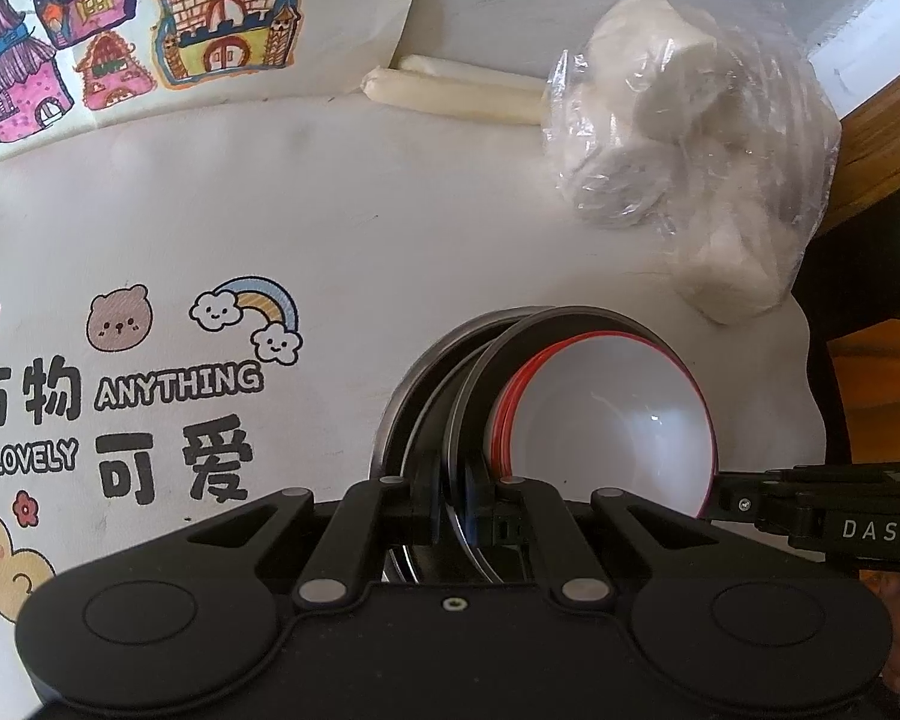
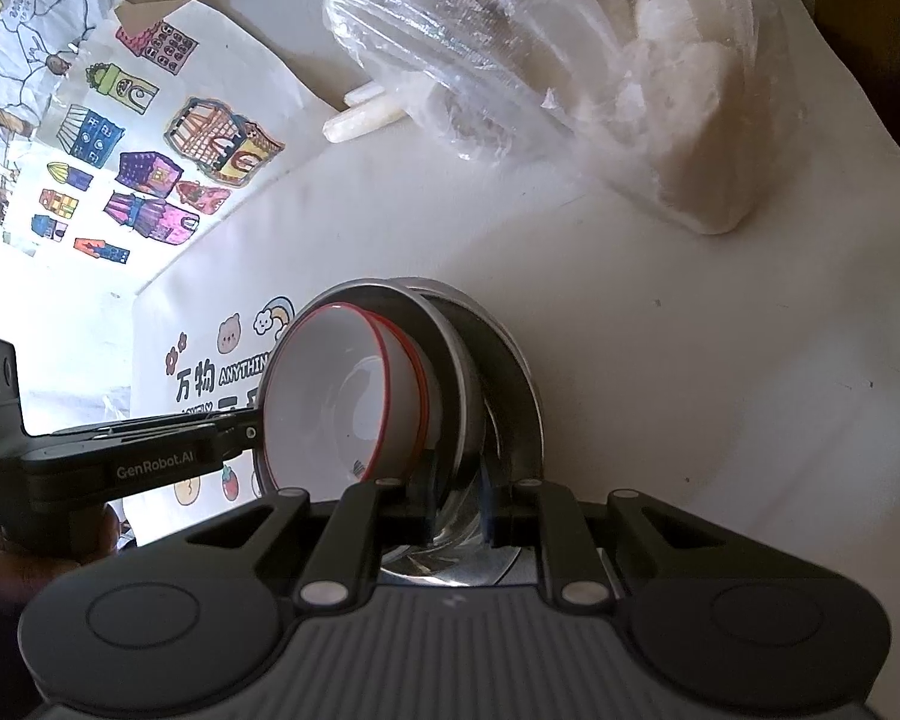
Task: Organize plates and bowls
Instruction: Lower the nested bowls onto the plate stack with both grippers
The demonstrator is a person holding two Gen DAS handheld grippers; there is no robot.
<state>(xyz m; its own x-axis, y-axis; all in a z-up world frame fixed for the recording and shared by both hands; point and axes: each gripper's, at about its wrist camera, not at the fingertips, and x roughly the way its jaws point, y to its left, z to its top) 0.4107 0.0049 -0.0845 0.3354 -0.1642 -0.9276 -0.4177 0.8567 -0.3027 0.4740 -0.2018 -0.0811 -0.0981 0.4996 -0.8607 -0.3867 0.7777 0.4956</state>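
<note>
I have the whole stack lifted edge-up above the white table (image 1: 390, 228), tilted toward the plastic bag (image 1: 690, 138). My left gripper (image 1: 456, 516) is clamped tight on a steel plate (image 1: 468, 396) rim; my right gripper (image 2: 456, 510) pinches what looks like the steel bowl (image 2: 510, 372) rim. The red-rimmed bowls (image 1: 606, 420) sit nested between, nearer my left.
</note>
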